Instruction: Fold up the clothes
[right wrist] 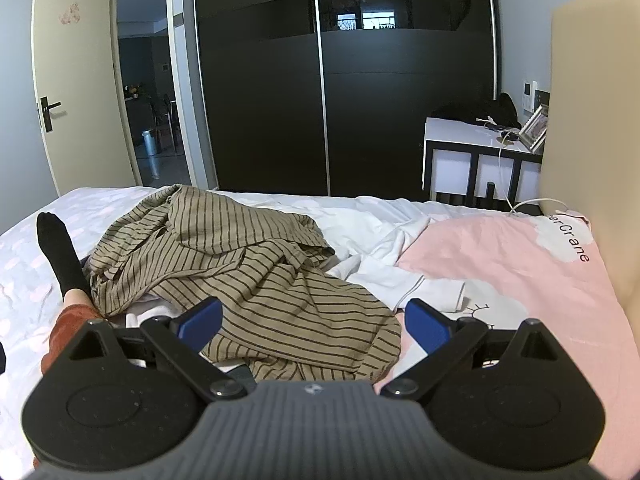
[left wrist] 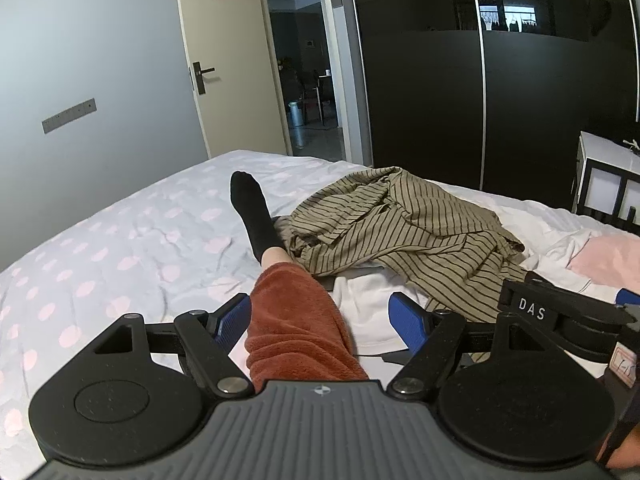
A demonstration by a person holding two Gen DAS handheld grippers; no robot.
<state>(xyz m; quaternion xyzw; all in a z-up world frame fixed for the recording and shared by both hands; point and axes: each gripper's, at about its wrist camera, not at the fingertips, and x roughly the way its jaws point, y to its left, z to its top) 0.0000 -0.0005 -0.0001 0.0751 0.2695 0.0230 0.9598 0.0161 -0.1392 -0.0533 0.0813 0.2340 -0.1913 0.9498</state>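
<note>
Tan cloth with dark stripes, the crumpled striped garment [right wrist: 248,264] lies heaped on the bed [left wrist: 120,240], just ahead of the right gripper [right wrist: 314,322] and ahead-right of the left gripper [left wrist: 322,322]. Both grippers spread wide, holding nothing; the left straddles a rust-trousered leg [left wrist: 296,328].

tan black-striped shirt [right wrist: 248,264], black sock [left wrist: 252,208], rust trouser leg [left wrist: 296,320], pink-dotted sheet [left wrist: 100,248]
</note>
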